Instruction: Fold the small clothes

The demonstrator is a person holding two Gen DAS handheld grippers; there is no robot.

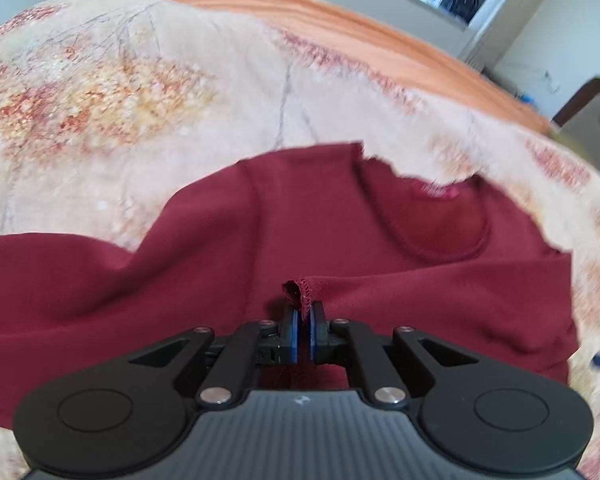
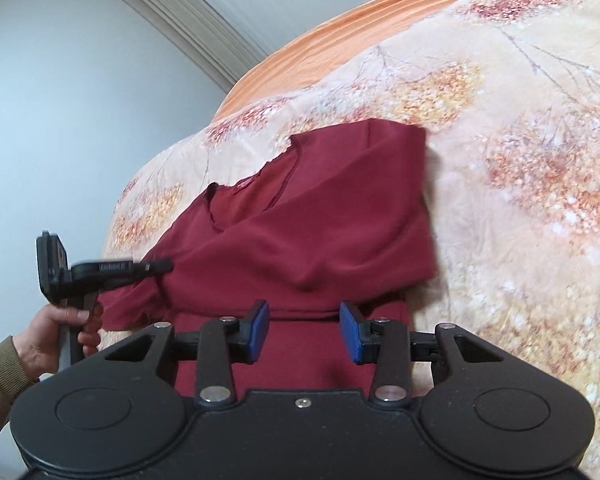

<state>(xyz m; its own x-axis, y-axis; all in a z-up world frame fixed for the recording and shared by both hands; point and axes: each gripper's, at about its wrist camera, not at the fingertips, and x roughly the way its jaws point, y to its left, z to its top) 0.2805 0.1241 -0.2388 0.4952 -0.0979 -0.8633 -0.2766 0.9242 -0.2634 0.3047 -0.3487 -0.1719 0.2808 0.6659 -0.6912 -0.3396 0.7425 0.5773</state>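
- Pinching a hemmed corner of the maroon shirt (image 1: pixel 380 248) is what your left gripper (image 1: pixel 305 322) is doing; the blue pads are squeezed almost together with the stitched edge poking up just past them, so I'd guess you've got that corner in hand to carry it over for a fold.
- Your right gripper (image 2: pixel 304 330) is spread wide and holding nothing, parked over the near part of the shirt. Looks to me like it's waiting to pin or grab the next edge.
- The shirt lies on the floral bedspread (image 2: pixel 520 200), neckline toward the far-left side, one side already lapped over the middle, so the fold seems partly done.
- In the right view you can see your left hand (image 2: pixel 56 336) on the other tool's handle at the near left.
- Count: one shirt, two grippers, one bedspread, one orange sheet (image 1: pixel 340 20) at the far edge. No other clothes that I can spot.
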